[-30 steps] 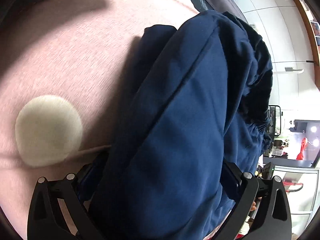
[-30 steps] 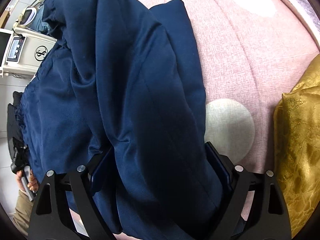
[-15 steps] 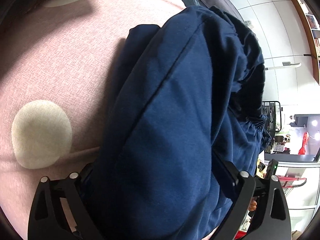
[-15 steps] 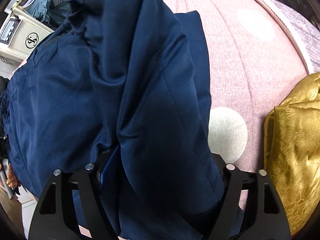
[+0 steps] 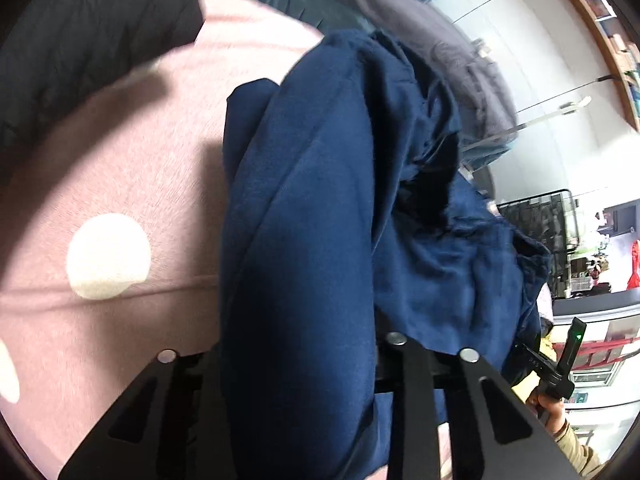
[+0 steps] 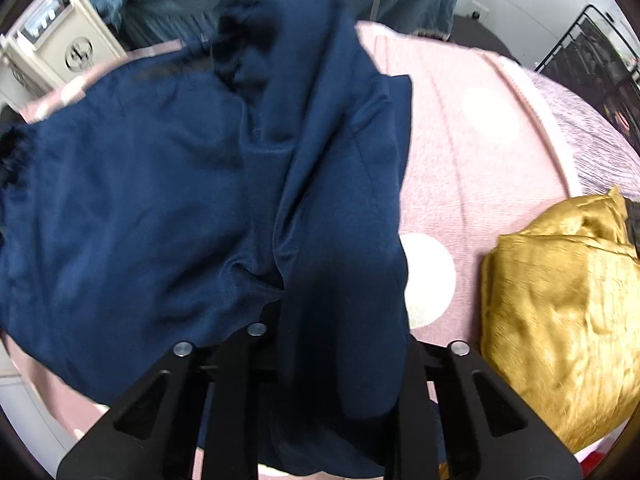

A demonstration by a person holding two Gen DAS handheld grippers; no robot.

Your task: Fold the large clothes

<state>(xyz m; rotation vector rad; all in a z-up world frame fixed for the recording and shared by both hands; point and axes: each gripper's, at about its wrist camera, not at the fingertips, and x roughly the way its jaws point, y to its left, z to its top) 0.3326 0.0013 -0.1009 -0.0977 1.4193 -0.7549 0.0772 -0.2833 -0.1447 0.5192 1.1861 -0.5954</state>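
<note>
Both the left gripper (image 5: 304,360) and right gripper (image 6: 336,344) are closing on the bunched navy-blue fabric garment (image 6: 168,200) (lifted over the pink dotted bed (image 5: 132,168)), whose thick folds might slip free.

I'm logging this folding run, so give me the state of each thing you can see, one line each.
Navy garment: bunched, gripped at two places, partly lifted off the bedspread.
Left hand-held gripper: jaws closing, navy fabric between them.
Right hand-held gripper: jaws closing, navy fabric between them.
Pink dotted bedspread: spread flat under the garment.
Gold cloth: crumpled, lying apart from the garment.
</note>
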